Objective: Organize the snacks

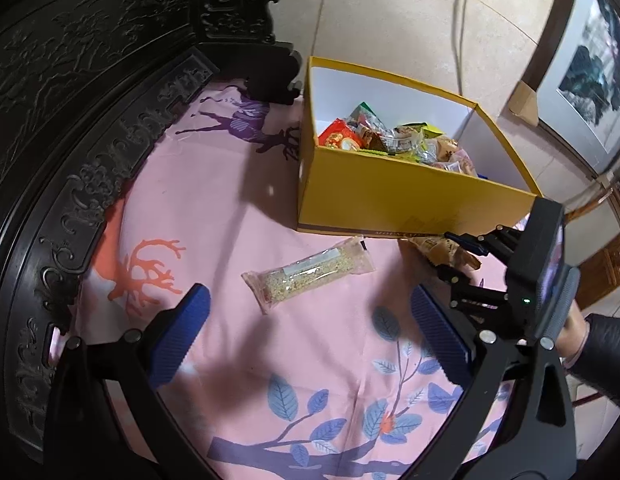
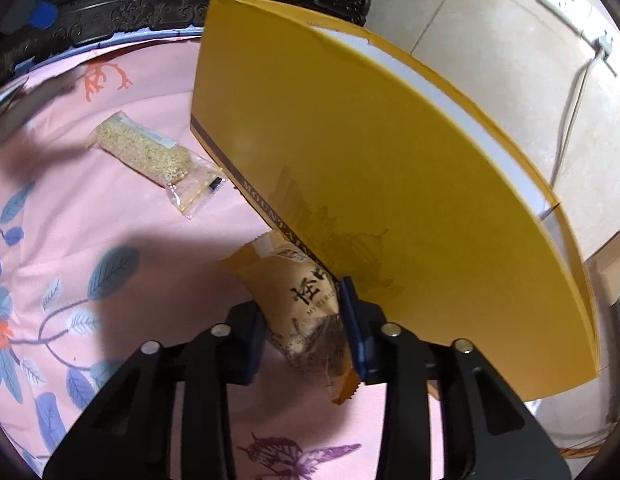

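Note:
A yellow box (image 1: 389,196) holding several wrapped snacks (image 1: 393,140) stands on the pink cloth. A clear-wrapped sesame bar (image 1: 310,274) lies in front of it; it also shows in the right wrist view (image 2: 150,152). My left gripper (image 1: 310,332) is open and empty, just short of the bar. My right gripper (image 2: 304,320) is shut on a tan snack packet (image 2: 306,300) lying against the box's front wall (image 2: 389,184). The right gripper (image 1: 459,254) with the packet (image 1: 437,250) shows at the right of the left wrist view.
A dark carved wooden frame (image 1: 82,160) rims the pink patterned cloth (image 1: 230,200) on the left and far side. Beyond the box are a tiled wall with a cable (image 1: 457,20) and a framed picture (image 1: 585,80).

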A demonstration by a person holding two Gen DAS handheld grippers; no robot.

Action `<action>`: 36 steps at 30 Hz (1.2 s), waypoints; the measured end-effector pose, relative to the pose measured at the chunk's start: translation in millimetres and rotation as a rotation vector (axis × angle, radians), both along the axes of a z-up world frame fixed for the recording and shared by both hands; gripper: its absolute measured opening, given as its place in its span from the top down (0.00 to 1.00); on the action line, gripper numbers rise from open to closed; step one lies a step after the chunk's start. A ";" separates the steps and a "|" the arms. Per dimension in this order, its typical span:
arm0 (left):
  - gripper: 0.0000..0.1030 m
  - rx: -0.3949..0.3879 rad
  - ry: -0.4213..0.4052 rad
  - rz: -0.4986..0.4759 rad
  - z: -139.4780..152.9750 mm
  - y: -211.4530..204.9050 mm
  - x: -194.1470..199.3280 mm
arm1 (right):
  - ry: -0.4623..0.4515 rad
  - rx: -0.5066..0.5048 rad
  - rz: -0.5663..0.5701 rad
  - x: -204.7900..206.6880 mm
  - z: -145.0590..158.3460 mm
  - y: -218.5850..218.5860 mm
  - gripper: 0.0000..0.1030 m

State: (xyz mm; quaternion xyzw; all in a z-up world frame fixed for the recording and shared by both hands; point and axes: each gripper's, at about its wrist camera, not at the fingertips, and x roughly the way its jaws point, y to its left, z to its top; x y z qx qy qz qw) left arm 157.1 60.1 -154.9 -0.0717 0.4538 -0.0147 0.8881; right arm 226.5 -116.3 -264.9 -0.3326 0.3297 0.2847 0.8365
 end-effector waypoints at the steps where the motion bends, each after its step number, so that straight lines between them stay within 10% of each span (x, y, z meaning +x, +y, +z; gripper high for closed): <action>1: 0.02 0.012 -0.004 -0.023 -2.6 -2.0 1.2 | 0.006 0.014 -0.008 -3.4 4.1 -1.5 0.70; 16: 0.02 0.407 0.084 -0.455 -81.3 -54.3 52.7 | 0.187 0.287 -0.232 -79.6 28.0 -43.3 0.70; 28: 0.02 0.236 0.178 -0.430 -111.8 -27.7 94.4 | 0.200 0.368 -0.315 -98.4 28.8 -60.0 0.70; 36: 0.36 0.232 0.186 -0.352 -106.4 -34.5 70.0 | 0.210 0.380 -0.342 -92.3 26.5 -65.9 0.70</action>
